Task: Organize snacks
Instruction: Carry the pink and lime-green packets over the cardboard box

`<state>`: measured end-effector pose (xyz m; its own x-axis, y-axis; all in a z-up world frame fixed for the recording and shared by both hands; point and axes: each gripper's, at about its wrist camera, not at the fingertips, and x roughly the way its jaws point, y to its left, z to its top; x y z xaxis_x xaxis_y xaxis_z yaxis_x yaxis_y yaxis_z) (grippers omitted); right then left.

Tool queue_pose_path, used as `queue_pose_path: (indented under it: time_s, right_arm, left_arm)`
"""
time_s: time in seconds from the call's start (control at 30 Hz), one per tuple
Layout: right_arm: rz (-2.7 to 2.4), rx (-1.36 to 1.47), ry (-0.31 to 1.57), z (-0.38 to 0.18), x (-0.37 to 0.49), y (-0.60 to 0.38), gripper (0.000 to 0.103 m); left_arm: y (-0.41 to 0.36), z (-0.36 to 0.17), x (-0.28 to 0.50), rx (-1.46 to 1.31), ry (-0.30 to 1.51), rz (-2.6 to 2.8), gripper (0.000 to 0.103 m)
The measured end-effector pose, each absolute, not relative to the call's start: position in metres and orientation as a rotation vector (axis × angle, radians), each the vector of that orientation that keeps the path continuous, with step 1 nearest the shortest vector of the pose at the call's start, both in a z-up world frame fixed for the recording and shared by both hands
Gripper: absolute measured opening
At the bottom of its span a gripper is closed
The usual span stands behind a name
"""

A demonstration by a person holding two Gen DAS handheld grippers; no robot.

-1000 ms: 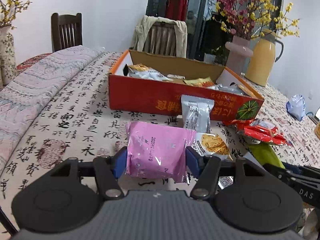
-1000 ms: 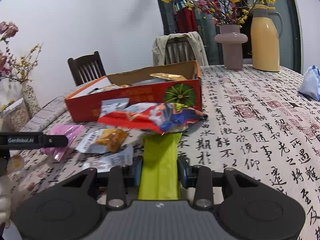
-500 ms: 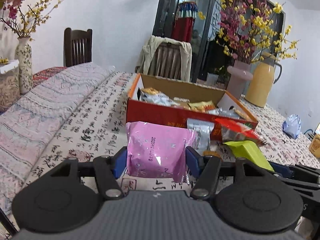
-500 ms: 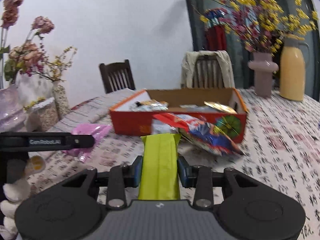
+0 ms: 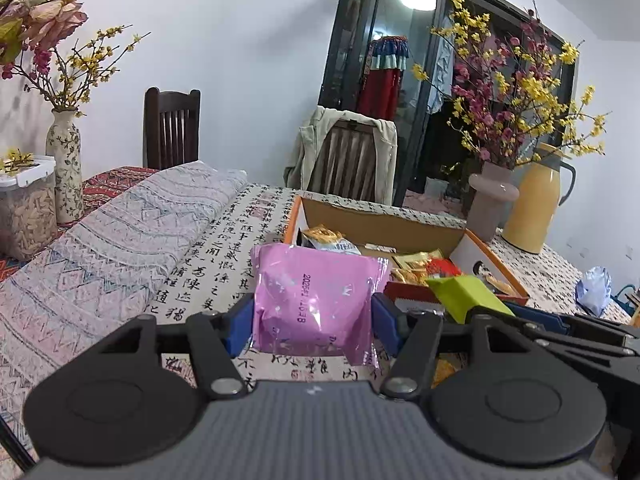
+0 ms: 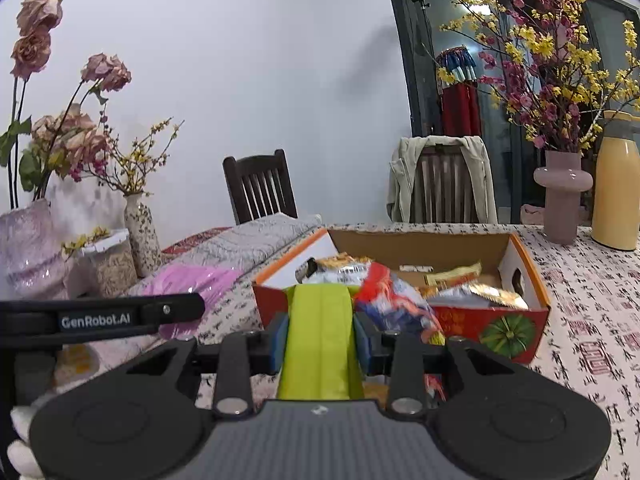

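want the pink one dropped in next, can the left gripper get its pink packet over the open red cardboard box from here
Probably yes: the left gripper holds the pink plastic packet just short of the red cardboard box, whose top is open, with nothing between them.

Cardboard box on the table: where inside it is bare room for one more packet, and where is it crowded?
Inside the cardboard box, bare floor shows along the far wall, right of the gold-and-silver packet. The near right part is crowded with foil packets. Outside, the calligraphy tablecloth right of the box lies bare.
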<state>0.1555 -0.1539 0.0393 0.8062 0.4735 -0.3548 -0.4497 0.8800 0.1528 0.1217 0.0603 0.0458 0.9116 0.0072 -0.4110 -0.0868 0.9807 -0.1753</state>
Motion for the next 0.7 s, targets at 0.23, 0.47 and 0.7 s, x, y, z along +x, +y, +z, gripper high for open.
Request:
queue_pose_path:
  time_s: [0.23,0.47,0.7]
  right_arm:
    - [0.501,0.069,0.353,0.051,0.171,-0.145,0.034]
    - [0.424,0.097,0.310,0.063,0.201,-0.159,0.034]
    - [0.309,0.118,0.294,0.066,0.244,-0.189,0.034]
  left_arm:
    - [0.069,0.051,0.130,-0.204,0.411,0.068,0.062]
    - [0.063,0.064,0.157,-0.186,0.397,0.054,0.062]
    - [0.038,0.076,0.209,-0.162,0.401,0.030,0.062]
